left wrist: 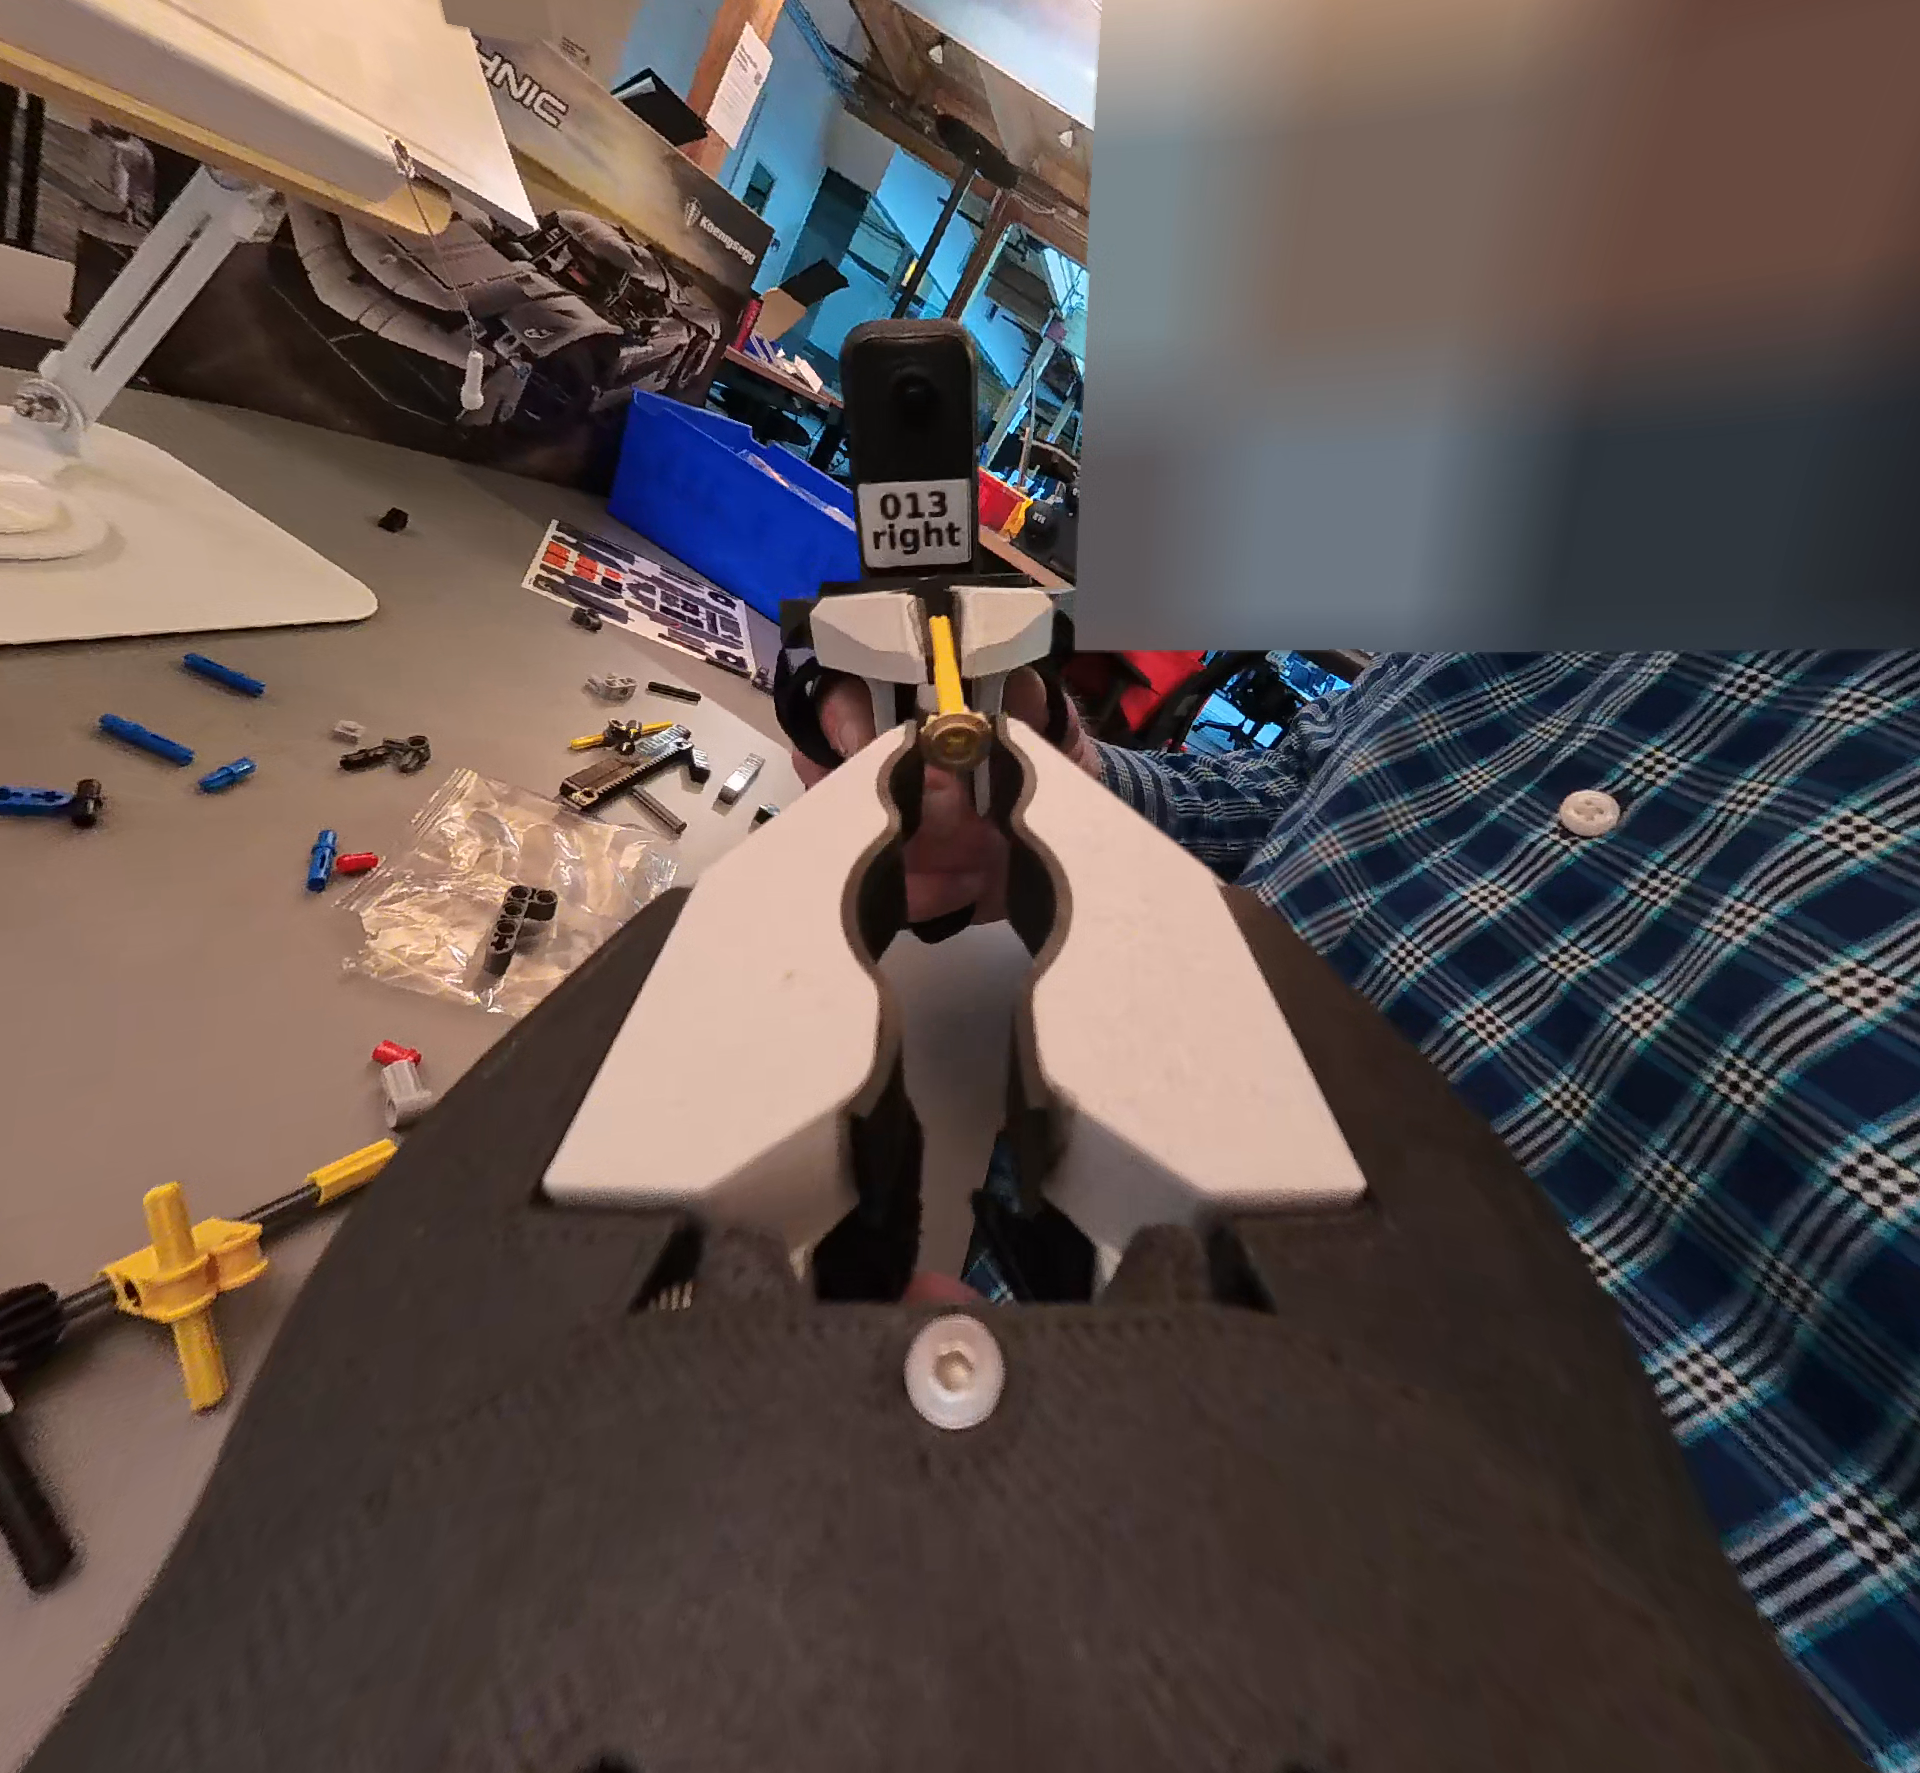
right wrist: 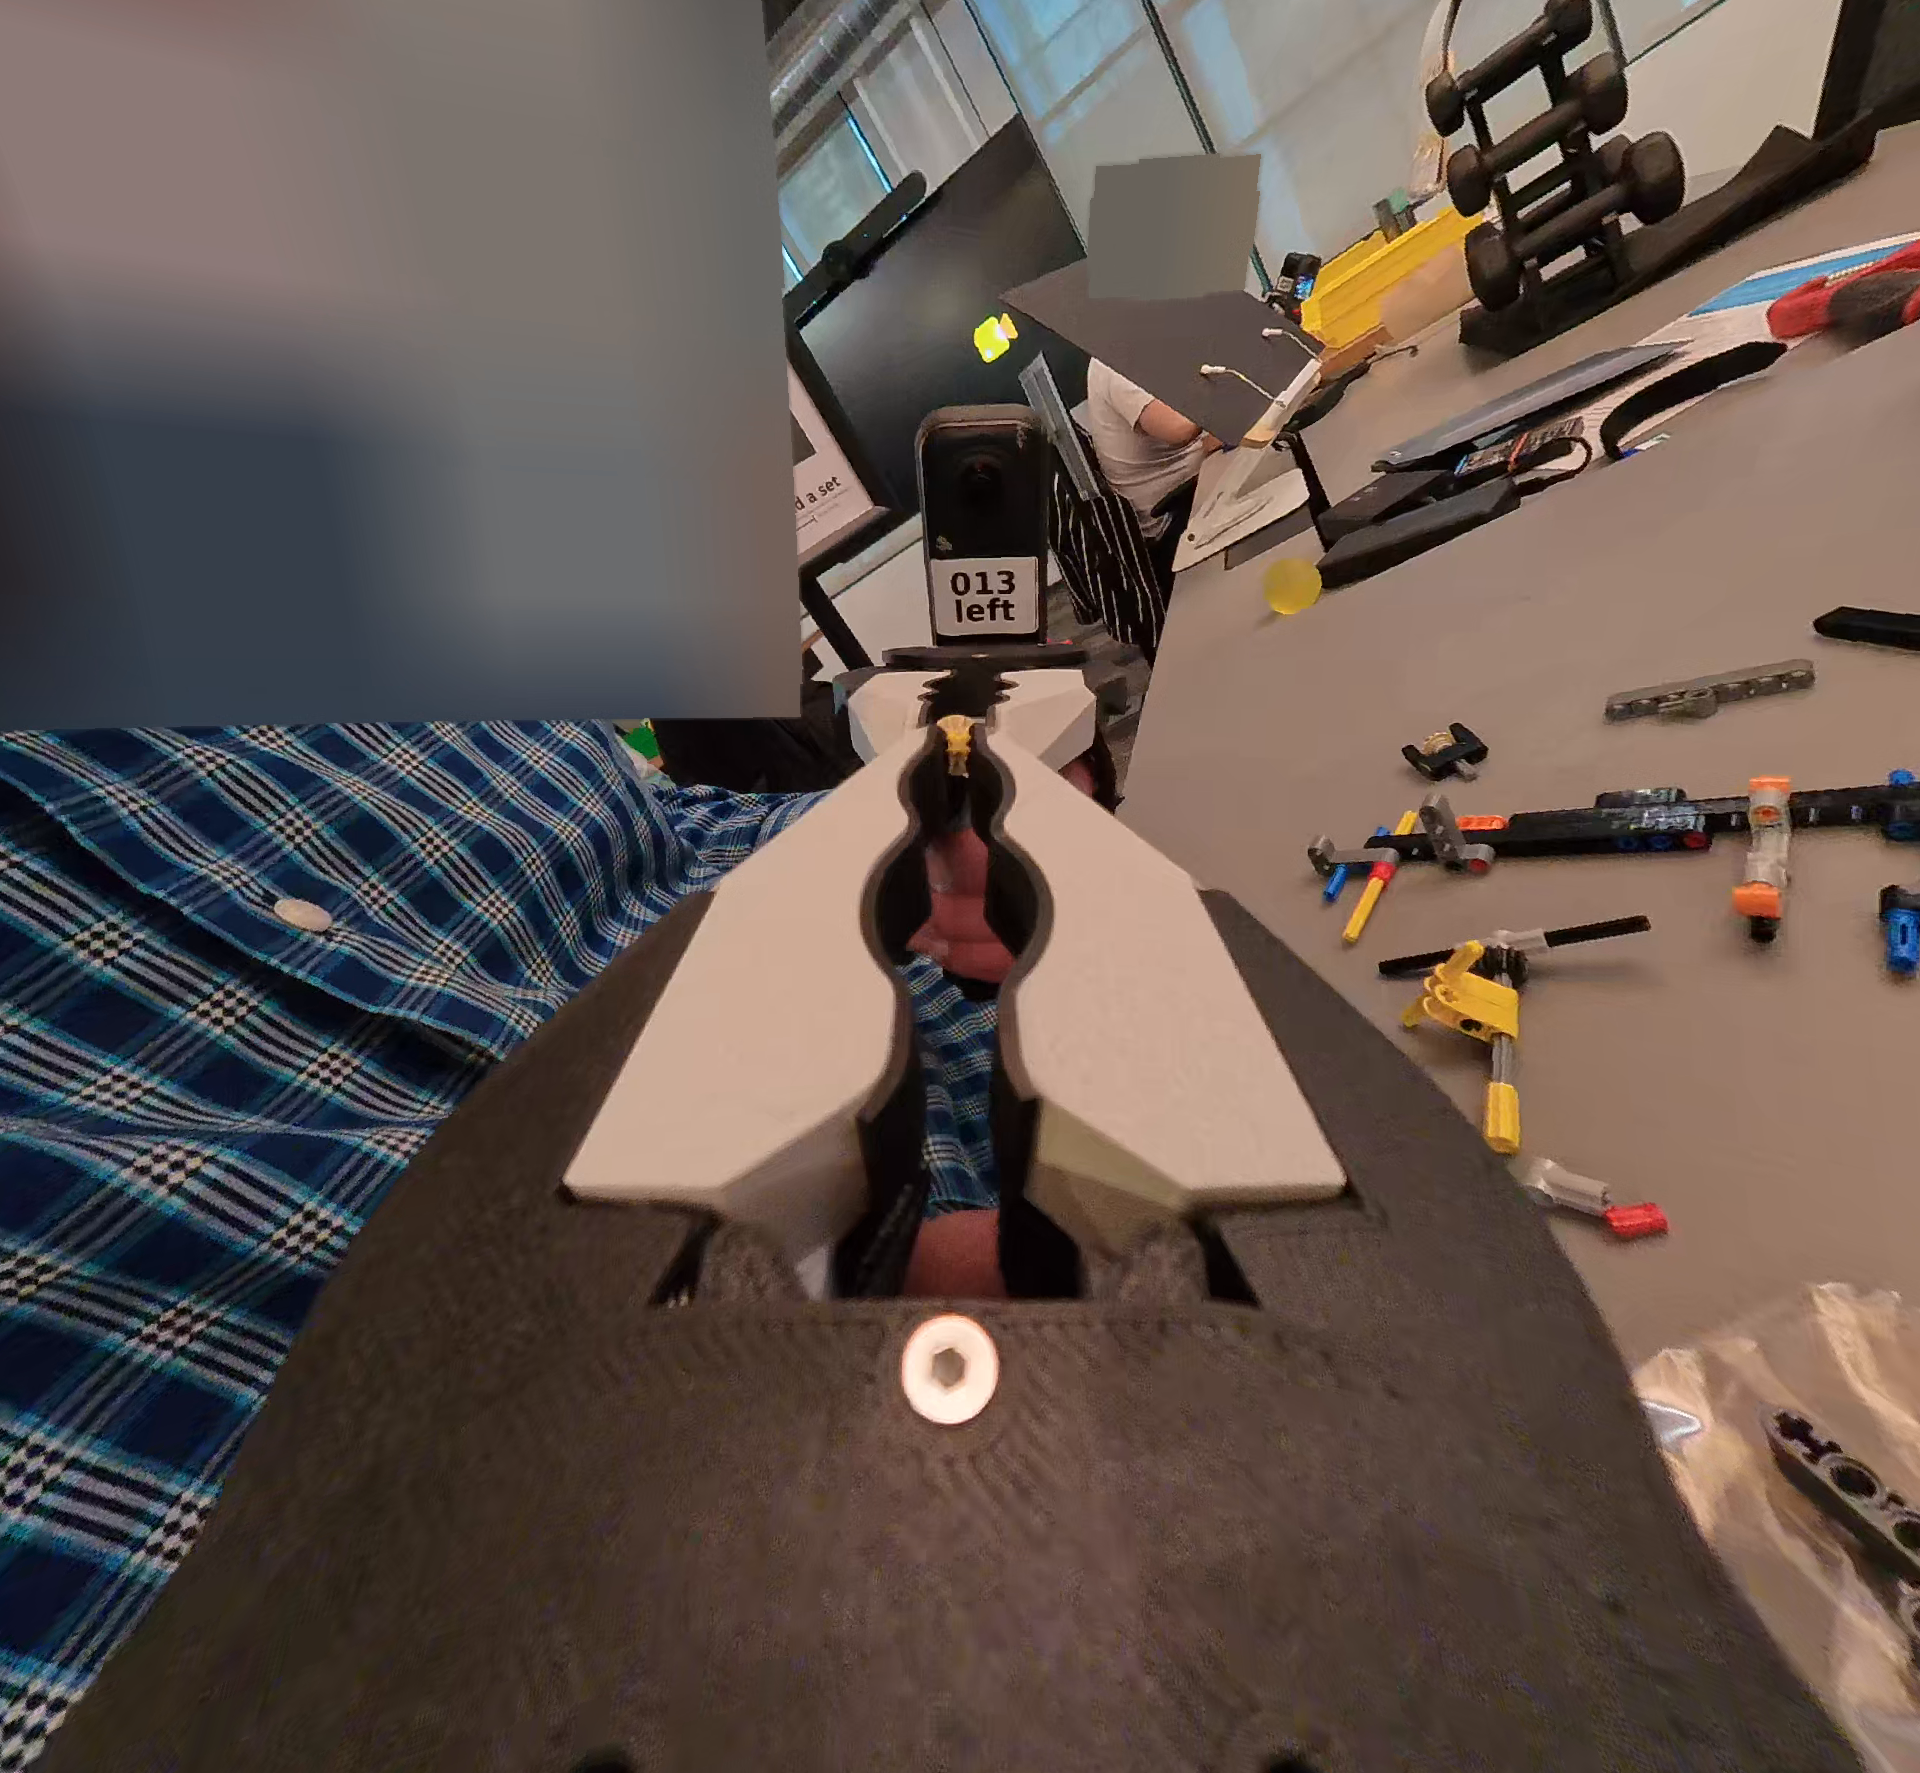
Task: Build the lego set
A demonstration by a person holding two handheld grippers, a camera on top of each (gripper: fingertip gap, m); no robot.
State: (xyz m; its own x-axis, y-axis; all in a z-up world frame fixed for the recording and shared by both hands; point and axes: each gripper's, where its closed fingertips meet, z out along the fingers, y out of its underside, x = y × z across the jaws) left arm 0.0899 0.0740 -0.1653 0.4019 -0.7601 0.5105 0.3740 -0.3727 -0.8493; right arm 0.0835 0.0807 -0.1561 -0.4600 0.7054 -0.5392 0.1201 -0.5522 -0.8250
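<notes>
I hold my two hand-held grippers tip to tip in the air above the grey desk (left wrist: 260, 1017), in front of my blue plaid shirt (left wrist: 1558, 1048). My left hand-held gripper (left wrist: 954, 734) is clenched on a small tan gear (left wrist: 954, 738), pinched between its white fingertips. My right hand-held gripper (right wrist: 956, 749) faces it and is clenched on a thin yellow axle (left wrist: 943, 669), whose end meets the gear head-on; in the right wrist view the gear and axle show only as a small yellowish blur at the fingertips. Below and to the left, loose lego pieces lie scattered on the desk: blue pins (left wrist: 145, 738), a clear plastic bag (left wrist: 499, 892) with a black beam inside, a red and grey connector (left wrist: 400, 1079), and, near the left edge, a yellow cross-shaped assembly (left wrist: 182, 1282) on a black axle. Farther left stands a white stand (left wrist: 156, 518) holding the instruction booklet (left wrist: 312, 9), with the set's box (left wrist: 468, 310) behind it and a blue bin (left wrist: 727, 487) to its right. In the right wrist view, a long black partly built assembly (right wrist: 1621, 824) and a yellow joint assembly (right wrist: 1475, 1006) lie on the desk to the right.
</notes>
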